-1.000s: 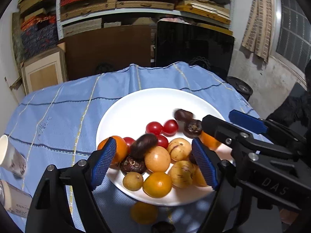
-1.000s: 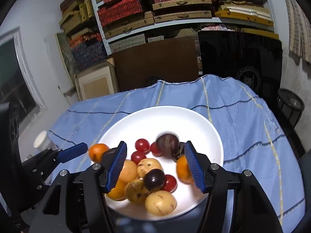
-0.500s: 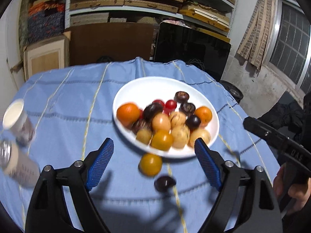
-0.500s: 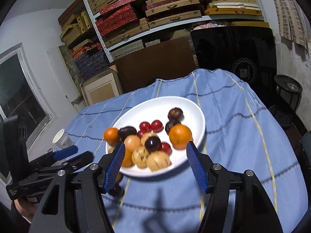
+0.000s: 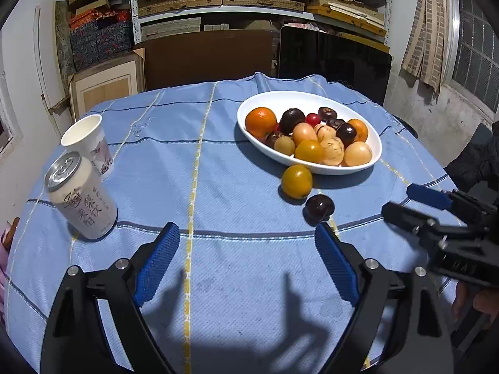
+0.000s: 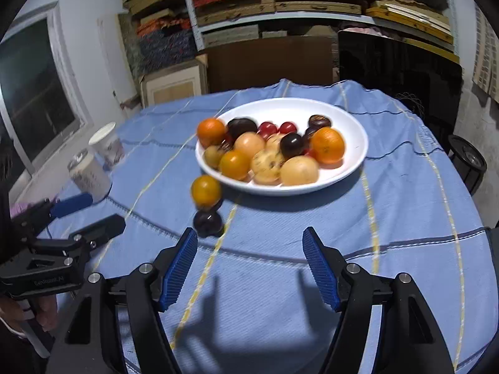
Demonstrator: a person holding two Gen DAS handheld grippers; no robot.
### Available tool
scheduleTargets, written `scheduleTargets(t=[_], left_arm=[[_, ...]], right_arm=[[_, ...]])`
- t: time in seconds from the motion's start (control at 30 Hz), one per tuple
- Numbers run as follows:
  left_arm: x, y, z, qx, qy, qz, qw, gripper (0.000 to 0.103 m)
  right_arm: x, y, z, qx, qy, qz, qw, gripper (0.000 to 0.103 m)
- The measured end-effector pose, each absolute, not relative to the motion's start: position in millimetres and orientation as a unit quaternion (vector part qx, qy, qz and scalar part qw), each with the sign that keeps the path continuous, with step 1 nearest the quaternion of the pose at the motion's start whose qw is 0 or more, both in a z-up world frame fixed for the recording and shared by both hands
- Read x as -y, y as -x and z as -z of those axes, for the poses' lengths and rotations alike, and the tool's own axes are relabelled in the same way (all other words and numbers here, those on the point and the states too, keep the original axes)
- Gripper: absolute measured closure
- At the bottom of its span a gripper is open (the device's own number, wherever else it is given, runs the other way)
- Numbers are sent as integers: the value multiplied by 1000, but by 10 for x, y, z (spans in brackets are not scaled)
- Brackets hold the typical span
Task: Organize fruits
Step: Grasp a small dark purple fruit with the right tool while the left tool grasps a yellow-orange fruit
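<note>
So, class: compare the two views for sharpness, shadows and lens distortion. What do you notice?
Left wrist view: sharp; the can lettering reads clearly; jaw shadows fall on the tablecloth. Right wrist view: motion blur smears the fruit in the plate; shadows similar. Both: fisheye bends the shelves, dark corners.

Left tool [image 5: 246, 261] hangs wide open, blue pads [image 5: 157, 263] spread apart, nothing between them. Right tool [image 6: 249, 265] is spread just as wide and empty too. Each one shows at the edge of the other's view, gripped in a bare hand [image 6: 40, 311].
</note>
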State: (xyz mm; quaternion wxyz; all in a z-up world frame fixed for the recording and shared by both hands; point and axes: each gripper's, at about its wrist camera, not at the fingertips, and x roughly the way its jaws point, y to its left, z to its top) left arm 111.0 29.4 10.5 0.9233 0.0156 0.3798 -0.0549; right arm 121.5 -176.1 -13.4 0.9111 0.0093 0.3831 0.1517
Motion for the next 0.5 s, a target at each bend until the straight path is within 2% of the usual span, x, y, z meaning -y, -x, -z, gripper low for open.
scheduleTargets(t=[0.4,0.47,0.5], left_arm=[[-467,-1182,-41,-393,8,44,918,12],[-502,-1210,-21,-398,12,38,917,12],[-510,-1221,-7,-401,14,37,915,12]], right_arm=[[1203,-1502,355,-413,59,-163,894,33],[1158,-1573,413,-421,63,-159,891,38],[1131,-1631,464,-430,65,-158,887,47]])
